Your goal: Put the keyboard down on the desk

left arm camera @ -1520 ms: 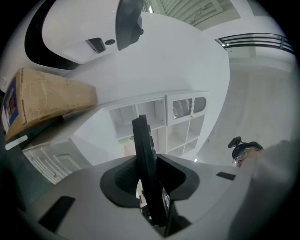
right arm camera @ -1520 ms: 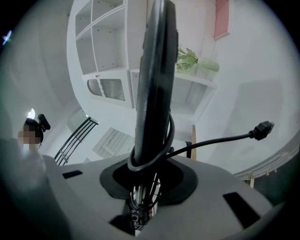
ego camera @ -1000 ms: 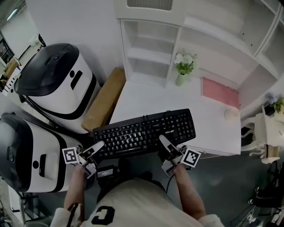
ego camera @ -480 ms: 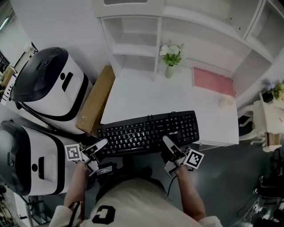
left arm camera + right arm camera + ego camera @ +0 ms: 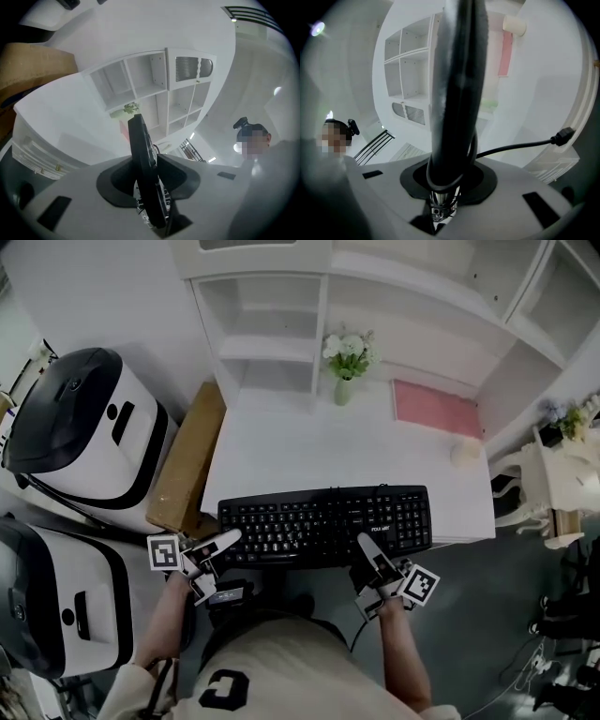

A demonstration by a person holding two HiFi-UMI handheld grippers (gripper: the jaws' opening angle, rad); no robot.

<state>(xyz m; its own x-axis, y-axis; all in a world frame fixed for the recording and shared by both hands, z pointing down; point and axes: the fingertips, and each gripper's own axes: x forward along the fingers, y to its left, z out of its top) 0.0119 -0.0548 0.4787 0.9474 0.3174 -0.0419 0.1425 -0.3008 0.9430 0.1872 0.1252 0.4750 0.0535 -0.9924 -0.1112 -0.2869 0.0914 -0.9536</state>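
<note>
A black keyboard (image 5: pixel 323 526) lies level along the front edge of the white desk (image 5: pixel 347 442), and I cannot tell whether it rests on the top. My left gripper (image 5: pixel 228 540) is shut on its near left corner, my right gripper (image 5: pixel 367 547) on its near edge right of the middle. In the left gripper view the keyboard (image 5: pixel 140 150) stands edge-on between the jaws of that gripper (image 5: pixel 147 180). In the right gripper view the keyboard's edge (image 5: pixel 457 93) fills the gap of that gripper (image 5: pixel 446 176), and its cable (image 5: pixel 520 145) loops off to the right.
At the desk's back stand a vase of flowers (image 5: pixel 344 360), a pink mat (image 5: pixel 434 409) and a small cream object (image 5: pixel 465 453), under white shelving (image 5: pixel 272 324). A cardboard box (image 5: pixel 186 463) and two white-and-black machines (image 5: pixel 75 418) (image 5: pixel 47 596) crowd the left side.
Both grippers have carried the keyboard rightward and farther over the desk. It has turned from a slant to square with the front edge.
</note>
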